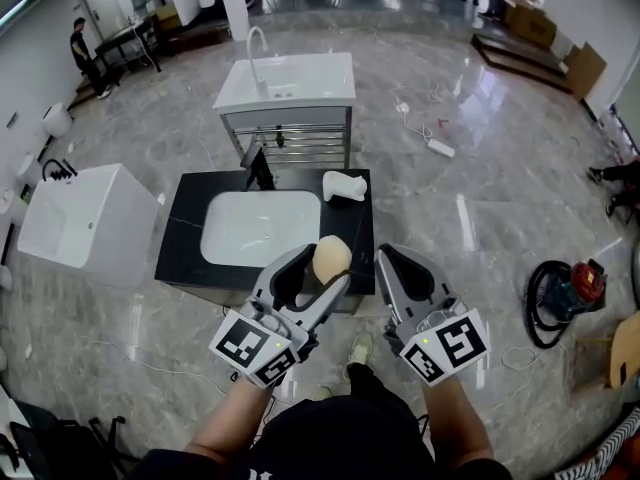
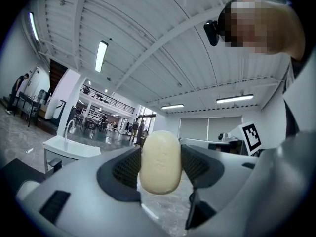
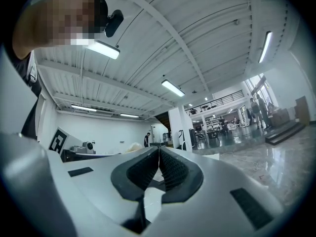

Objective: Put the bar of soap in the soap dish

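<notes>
A cream oval bar of soap (image 1: pixel 329 259) (image 2: pixel 160 162) is clamped upright in my left gripper (image 1: pixel 318 268) (image 2: pixel 160 164), held above the front right edge of the black counter (image 1: pixel 190 213). The white soap dish (image 1: pixel 344 185) lies on the counter's back right corner, beyond the soap. My right gripper (image 1: pixel 384 260) (image 3: pixel 159 163) hangs to the right of the soap with its jaws pressed together and nothing between them. Both gripper views tilt upward at the ceiling.
A white basin (image 1: pixel 258 226) is sunk in the counter, with a black tap (image 1: pixel 260 171) behind it. A second sink unit (image 1: pixel 287 100) stands further back, a white tub (image 1: pixel 85 223) at the left. A vacuum (image 1: pixel 565 293) and cables lie on the floor at right.
</notes>
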`<state>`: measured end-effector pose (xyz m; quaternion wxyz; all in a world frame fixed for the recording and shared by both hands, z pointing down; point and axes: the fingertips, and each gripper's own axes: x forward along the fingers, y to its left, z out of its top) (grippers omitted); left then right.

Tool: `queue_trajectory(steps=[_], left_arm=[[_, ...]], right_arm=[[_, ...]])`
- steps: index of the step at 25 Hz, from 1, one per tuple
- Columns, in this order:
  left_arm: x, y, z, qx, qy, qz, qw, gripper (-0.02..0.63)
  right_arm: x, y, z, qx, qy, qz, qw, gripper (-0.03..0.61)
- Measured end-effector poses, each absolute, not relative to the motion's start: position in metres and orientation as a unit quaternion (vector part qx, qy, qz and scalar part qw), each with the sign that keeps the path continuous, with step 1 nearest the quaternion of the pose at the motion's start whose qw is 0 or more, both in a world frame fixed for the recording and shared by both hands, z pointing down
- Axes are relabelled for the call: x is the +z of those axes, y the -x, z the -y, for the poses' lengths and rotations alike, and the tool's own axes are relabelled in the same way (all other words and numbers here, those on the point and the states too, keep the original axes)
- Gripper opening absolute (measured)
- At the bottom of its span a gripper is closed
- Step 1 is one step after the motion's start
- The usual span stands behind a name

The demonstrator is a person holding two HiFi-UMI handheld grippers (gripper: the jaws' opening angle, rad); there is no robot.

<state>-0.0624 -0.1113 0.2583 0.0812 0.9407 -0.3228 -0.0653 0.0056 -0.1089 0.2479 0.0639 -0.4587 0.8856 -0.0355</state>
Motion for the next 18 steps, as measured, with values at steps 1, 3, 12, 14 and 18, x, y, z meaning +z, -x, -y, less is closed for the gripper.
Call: queue_trajectory(steps=[1,3,12,14,18], left_arm=[[0.259,0.057,0.122,-0.065,-0.940,0.324,0.082,0.262],[0.261,0.045,0.145,-0.064,-0.939,0.327,0.082,0.262],[0.282,0.014,0.239,-0.026,-0.931,0.361,0.056,0.262],[0.294,0.011,0.259,-0.002,-0.930,0.366,0.046,0.262],[0.322,0.008,0.299,0.049,-0.929,0.366,0.038,0.262]], right_arm=[[0.248,-0.011,0.120,-0.037,0.457,-0.887,0.064,0.008],[0.250,-0.023,0.142,-0.042,0.453,-0.888,0.064,0.008],[0.264,-0.060,0.223,-0.065,0.423,-0.901,0.072,0.008],[0.273,-0.064,0.238,-0.075,0.419,-0.902,0.072,0.008],[0.291,-0.068,0.265,-0.097,0.419,-0.900,0.070,0.008]])
